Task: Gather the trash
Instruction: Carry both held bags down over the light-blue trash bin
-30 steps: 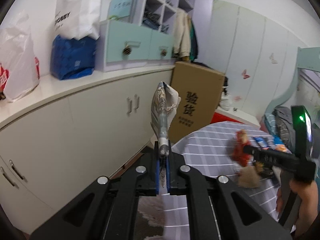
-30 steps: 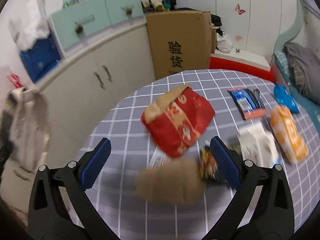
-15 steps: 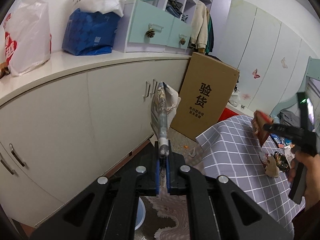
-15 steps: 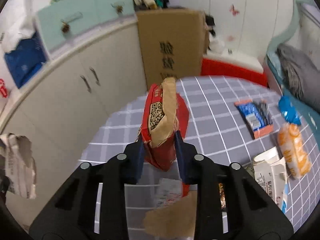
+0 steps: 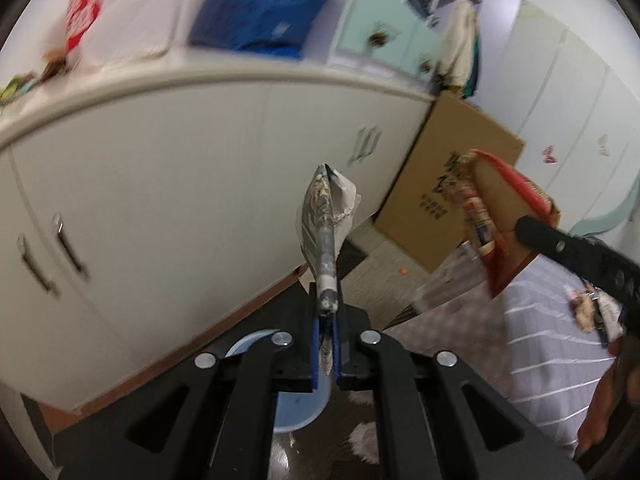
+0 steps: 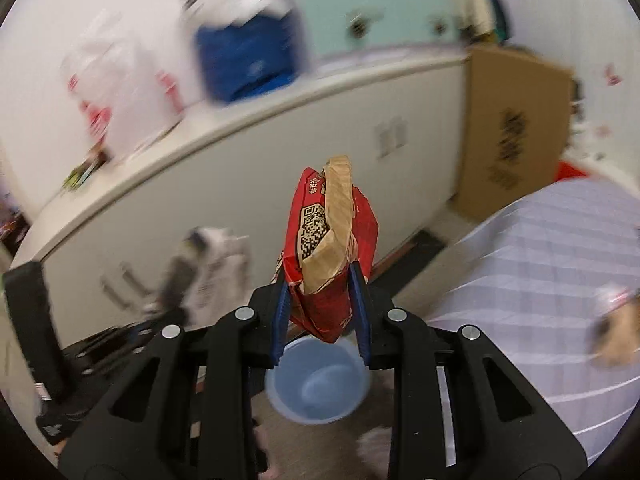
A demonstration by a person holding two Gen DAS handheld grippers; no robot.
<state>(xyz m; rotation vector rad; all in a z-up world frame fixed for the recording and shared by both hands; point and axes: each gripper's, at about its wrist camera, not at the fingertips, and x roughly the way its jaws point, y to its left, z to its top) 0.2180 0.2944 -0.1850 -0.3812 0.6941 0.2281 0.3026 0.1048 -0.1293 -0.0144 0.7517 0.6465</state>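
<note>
Red snack bag clamped in right claw, crumpled wrapper in closed left claw; early release misses blue bin at 6 o'clock.

Two downward wrist views, shared blue bin

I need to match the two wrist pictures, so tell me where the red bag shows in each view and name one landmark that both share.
Left wrist: the red bag is at the right, in front of the cardboard box, held by the right gripper.
Right wrist: the red bag is at centre, clamped in the right gripper, above the blue bin.
Shared landmark: the cardboard box, at upper right in both views.
</note>
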